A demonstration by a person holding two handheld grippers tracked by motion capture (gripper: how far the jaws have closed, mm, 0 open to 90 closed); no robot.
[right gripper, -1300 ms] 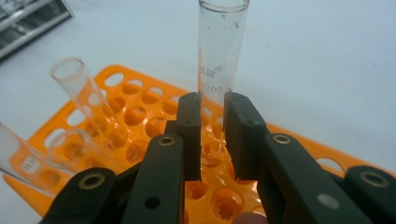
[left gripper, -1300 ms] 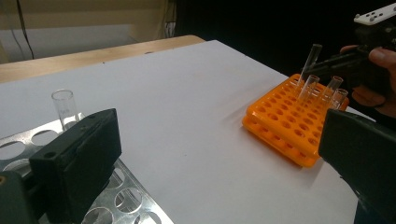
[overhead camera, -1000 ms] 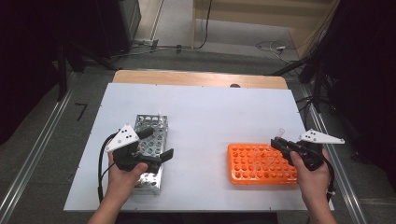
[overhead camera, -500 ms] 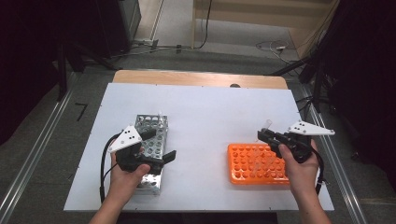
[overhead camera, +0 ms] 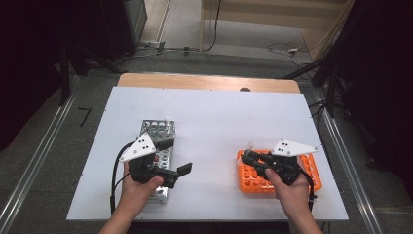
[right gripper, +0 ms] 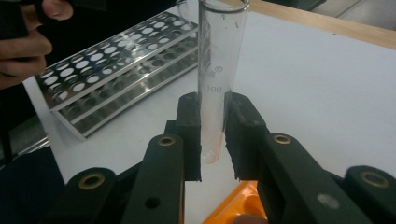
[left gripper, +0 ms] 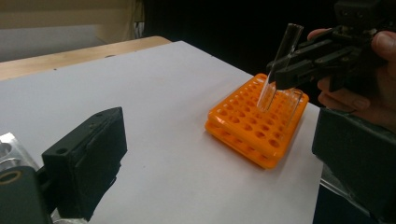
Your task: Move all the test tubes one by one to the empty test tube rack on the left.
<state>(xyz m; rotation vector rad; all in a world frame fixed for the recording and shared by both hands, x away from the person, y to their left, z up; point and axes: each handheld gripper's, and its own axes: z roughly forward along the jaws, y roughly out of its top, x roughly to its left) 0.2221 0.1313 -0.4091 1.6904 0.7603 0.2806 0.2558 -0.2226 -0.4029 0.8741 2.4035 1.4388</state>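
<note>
My right gripper (overhead camera: 246,158) is shut on a clear glass test tube (overhead camera: 249,146), holding it near its rounded lower end (right gripper: 217,70). The tube hangs, slightly tilted, just above the left end of the orange tube rack (overhead camera: 253,180), its tip over the holes (left gripper: 280,65). Another glass tube (left gripper: 294,105) stands in that orange rack (left gripper: 247,126). My left gripper (overhead camera: 176,157) is open and holds nothing, beside the right side of the metal tube rack (overhead camera: 156,131). Its jaws stand wide apart in the left gripper view (left gripper: 217,128).
The metal rack (right gripper: 116,65) has several free holes, and one tube (overhead camera: 167,121) stands at its far end. White tabletop (overhead camera: 214,122) stretches between the two racks. A wooden strip (overhead camera: 204,82) runs along the far edge.
My right gripper has carried the tube leftward, from the orange rack's right end to above its left end. The left gripper has hardly moved.
</note>
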